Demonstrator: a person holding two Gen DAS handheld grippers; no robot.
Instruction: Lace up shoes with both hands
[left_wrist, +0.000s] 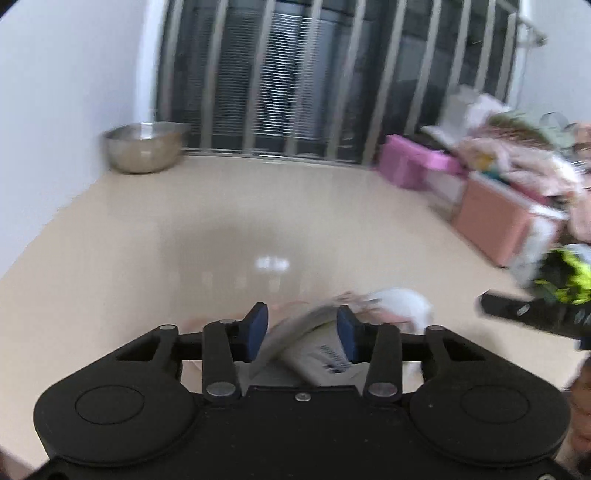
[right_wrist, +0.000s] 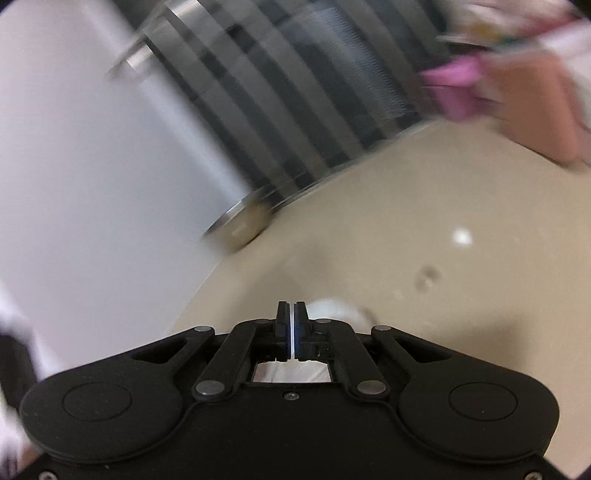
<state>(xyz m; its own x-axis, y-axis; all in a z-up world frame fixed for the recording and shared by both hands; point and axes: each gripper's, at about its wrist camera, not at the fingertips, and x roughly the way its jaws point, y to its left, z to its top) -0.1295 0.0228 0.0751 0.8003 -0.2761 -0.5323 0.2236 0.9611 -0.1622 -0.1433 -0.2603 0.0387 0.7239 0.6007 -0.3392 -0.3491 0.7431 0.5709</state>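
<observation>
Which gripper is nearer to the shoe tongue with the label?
Left. The left gripper has the shoe tongue between its open fingers. The right gripper is closed on something thin and white; the tongue is not visible there.

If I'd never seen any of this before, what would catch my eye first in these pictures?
Probably the black left tongs low in the left view, spread open around a white shoe's tongue with a printed label. Next, the right tongs, pinched nearly shut on something thin and white. Behind, a steel bowl sits on the floor by a barred window.
</observation>
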